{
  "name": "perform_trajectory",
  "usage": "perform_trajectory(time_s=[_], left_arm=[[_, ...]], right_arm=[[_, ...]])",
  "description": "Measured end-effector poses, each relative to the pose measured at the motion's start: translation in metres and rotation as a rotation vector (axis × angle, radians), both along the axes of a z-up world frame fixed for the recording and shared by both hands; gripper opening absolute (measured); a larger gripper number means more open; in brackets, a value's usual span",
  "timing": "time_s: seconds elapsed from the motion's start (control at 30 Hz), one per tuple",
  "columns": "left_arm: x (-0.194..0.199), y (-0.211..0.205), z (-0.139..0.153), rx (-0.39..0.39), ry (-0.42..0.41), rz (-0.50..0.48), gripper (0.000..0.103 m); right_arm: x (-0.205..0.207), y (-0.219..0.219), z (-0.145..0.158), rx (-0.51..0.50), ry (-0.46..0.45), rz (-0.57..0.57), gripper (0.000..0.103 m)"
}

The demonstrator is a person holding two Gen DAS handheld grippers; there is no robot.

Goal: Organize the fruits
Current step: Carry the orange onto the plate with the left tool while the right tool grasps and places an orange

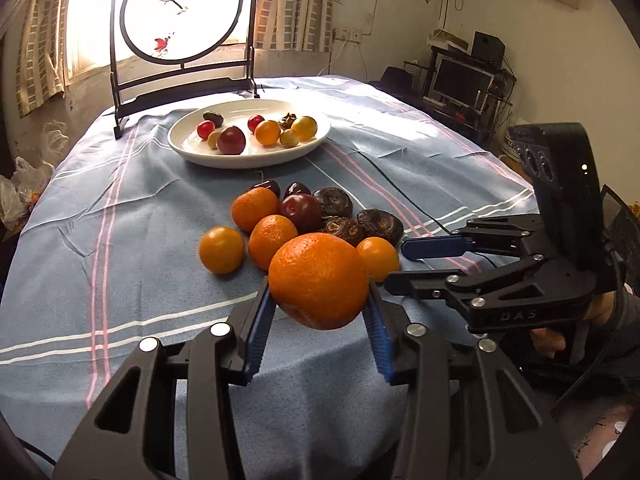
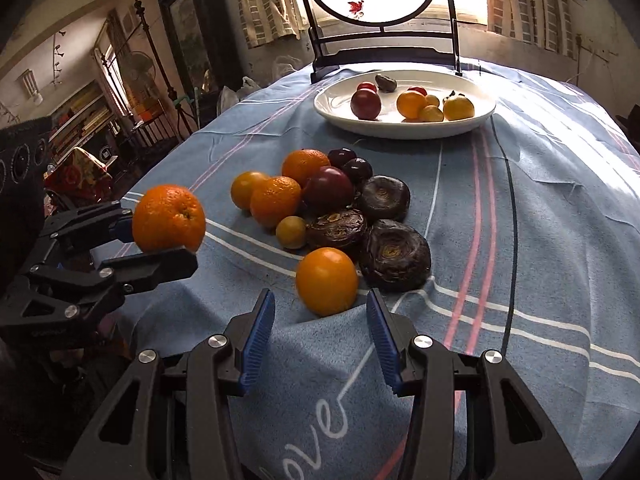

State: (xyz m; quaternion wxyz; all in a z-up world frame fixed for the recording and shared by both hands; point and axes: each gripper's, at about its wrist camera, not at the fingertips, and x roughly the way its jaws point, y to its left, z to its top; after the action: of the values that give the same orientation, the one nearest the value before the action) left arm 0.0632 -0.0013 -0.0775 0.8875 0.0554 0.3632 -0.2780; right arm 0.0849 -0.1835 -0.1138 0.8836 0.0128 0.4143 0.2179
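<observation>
A large orange hangs above the blue cloth, with my left gripper shut on it, both blue pads pressed to its sides. The right wrist view shows the same orange in the left gripper at the left. My right gripper is open; a smooth yellow-orange fruit lies on the cloth at its fingertips, clear of both pads. Behind it is a pile of mandarins, dark plums and brown wrinkled fruits. A white plate further back holds several small fruits.
A dark-framed round screen painted with a bird stands at the table's far edge, behind the plate. A thin black cable runs across the cloth on the right. A hand grips the right gripper's handle.
</observation>
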Motion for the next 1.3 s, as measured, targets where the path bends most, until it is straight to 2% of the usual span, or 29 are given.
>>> perform_trajectory(time_s=[0.23, 0.3, 0.4, 0.57, 0.7, 0.87, 1.03, 1.17, 1.3], left_arm=[[0.001, 0.005, -0.007, -0.004, 0.020, 0.006, 0.042], [0.003, 0.005, -0.011, -0.007, 0.029, 0.009, 0.042], [0.004, 0.006, -0.014, -0.009, 0.039, 0.015, 0.042], [0.008, 0.012, -0.010, -0.029, 0.041, 0.027, 0.042], [0.026, 0.010, -0.003, -0.047, 0.036, 0.026, 0.042], [0.074, 0.003, 0.018, -0.091, 0.027, 0.031, 0.042], [0.135, -0.008, 0.035, -0.084, 0.005, 0.059, 0.043], [0.193, -0.007, 0.027, -0.084, 0.061, 0.105, 0.043], [0.245, -0.004, 0.005, -0.063, 0.127, 0.174, 0.043]], right_arm=[[0.013, 0.014, -0.001, -0.038, 0.006, -0.005, 0.046], [0.017, 0.018, -0.006, -0.067, 0.026, -0.007, 0.037], [0.017, 0.016, -0.008, -0.074, 0.032, -0.020, 0.035], [0.004, 0.002, 0.021, -0.015, -0.051, -0.034, 0.035], [0.021, -0.020, 0.046, 0.004, -0.087, -0.073, 0.035], [0.070, -0.043, 0.071, 0.040, -0.095, -0.122, 0.035], [0.132, -0.048, 0.078, 0.051, -0.077, -0.150, 0.035], [0.176, -0.035, 0.065, 0.048, -0.020, -0.132, 0.035], [0.205, -0.017, 0.050, 0.025, 0.002, -0.118, 0.036]])
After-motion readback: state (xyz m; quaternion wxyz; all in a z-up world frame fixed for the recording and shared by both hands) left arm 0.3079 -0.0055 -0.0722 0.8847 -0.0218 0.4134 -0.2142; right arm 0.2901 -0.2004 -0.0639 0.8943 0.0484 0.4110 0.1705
